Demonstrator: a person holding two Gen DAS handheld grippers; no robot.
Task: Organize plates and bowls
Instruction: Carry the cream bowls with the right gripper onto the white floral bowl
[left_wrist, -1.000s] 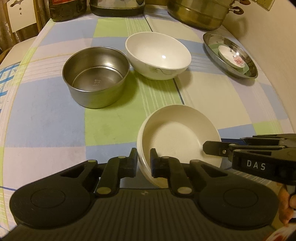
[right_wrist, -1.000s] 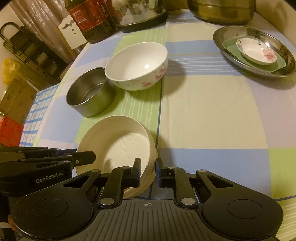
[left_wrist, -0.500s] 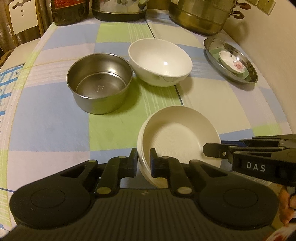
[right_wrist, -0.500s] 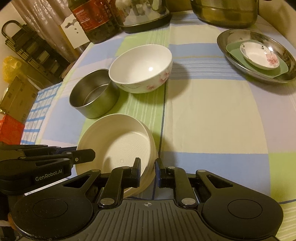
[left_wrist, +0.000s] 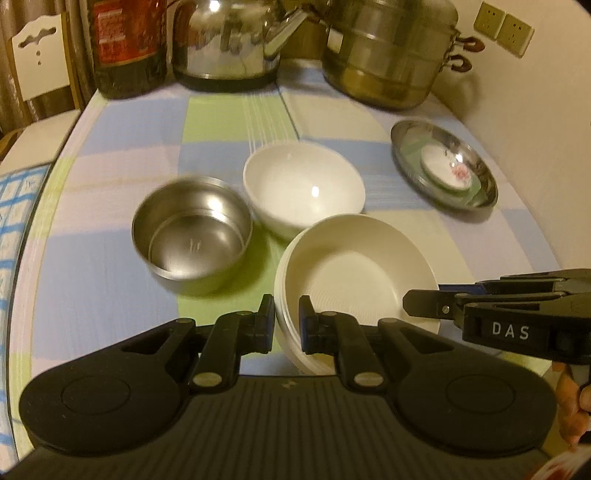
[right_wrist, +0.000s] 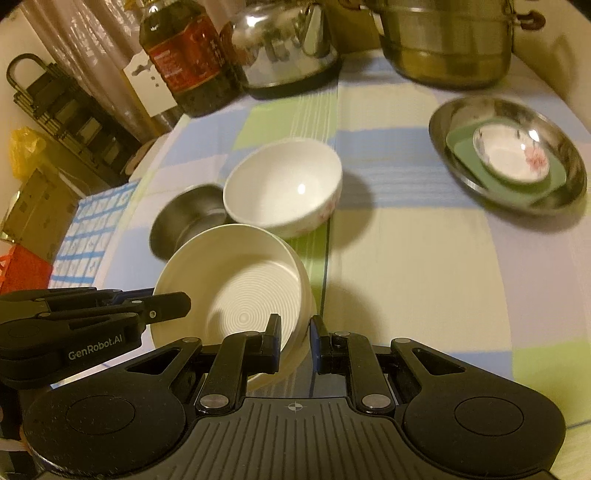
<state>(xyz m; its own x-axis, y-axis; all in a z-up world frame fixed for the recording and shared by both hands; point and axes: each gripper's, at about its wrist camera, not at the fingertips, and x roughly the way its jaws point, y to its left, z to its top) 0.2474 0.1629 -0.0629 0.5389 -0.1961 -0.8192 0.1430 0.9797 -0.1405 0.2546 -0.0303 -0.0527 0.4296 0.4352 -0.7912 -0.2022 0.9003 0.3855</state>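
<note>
A cream ridged dish (left_wrist: 354, 273) (right_wrist: 243, 291) hangs above the checked tablecloth, held from both sides. My left gripper (left_wrist: 287, 325) is shut on its left rim, and my right gripper (right_wrist: 294, 341) is shut on its right rim. Behind it on the table stand a white flowered bowl (left_wrist: 303, 188) (right_wrist: 284, 188) and a steel bowl (left_wrist: 192, 236) (right_wrist: 184, 221), the latter partly hidden by the dish in the right wrist view. At the far right a steel plate (left_wrist: 484, 188) (right_wrist: 461, 173) carries a green mat and a small flowered saucer (left_wrist: 447, 170) (right_wrist: 511, 155).
Along the table's back stand a dark bottle (right_wrist: 188, 55), a steel kettle (right_wrist: 284, 40) and a large steel pot (left_wrist: 388, 51). A white chair (left_wrist: 37, 55) is at the left edge. A wall (left_wrist: 546, 122) runs along the right side.
Both grippers have risen with the cream dish, which has lifted off the tablecloth. The bowls and plate on the table now sit lower in both views.
</note>
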